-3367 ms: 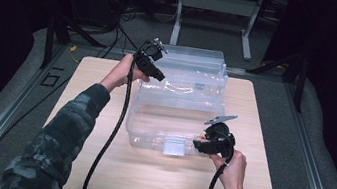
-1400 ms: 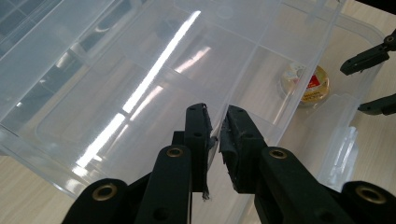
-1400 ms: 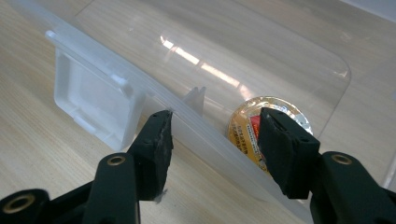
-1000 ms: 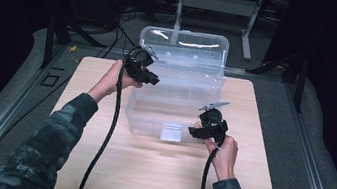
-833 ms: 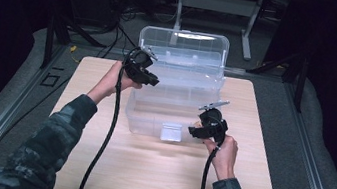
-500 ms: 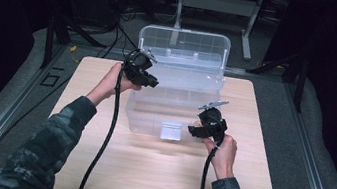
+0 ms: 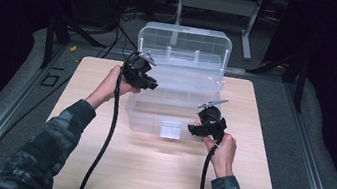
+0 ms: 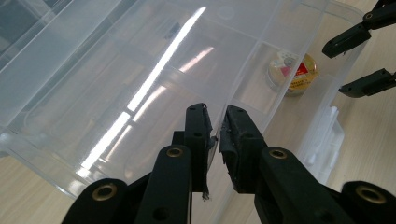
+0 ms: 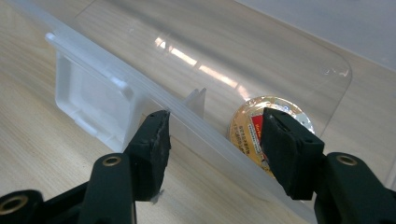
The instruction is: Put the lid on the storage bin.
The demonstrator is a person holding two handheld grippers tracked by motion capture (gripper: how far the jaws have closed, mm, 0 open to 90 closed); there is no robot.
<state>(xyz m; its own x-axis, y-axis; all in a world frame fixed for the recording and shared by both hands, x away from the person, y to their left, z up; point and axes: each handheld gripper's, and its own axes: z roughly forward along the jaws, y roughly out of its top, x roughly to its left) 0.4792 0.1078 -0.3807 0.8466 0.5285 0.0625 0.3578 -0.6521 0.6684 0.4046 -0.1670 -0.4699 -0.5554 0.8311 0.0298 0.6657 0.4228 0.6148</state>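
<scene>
Inside the clear plastic box (image 9: 280, 65) sits a round gold-lidded tin (image 9: 261, 126).

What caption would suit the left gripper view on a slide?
Left gripper pinching a divider wall of the open clear plastic box, a small round gold-labelled tin inside.

Both forearms wear long camouflage sleeves (image 7: 55, 143), mottled dark green and grey, cuffs ending at the wrists. Left gripper (image 7: 144, 79): black body, with a pale metal piece at its 12 o'clock. Right gripper (image 7: 200, 128): black, with a thin grey plate at its 12 o'clock. A thick black cable (image 7: 104, 140) trails from each toward 6 o'clock. Jaw arms matte black, flat-linked, with brass-coloured rivets (image 8: 174, 151); pads (image 9: 156, 135) rough black, edges slightly frayed.
</scene>
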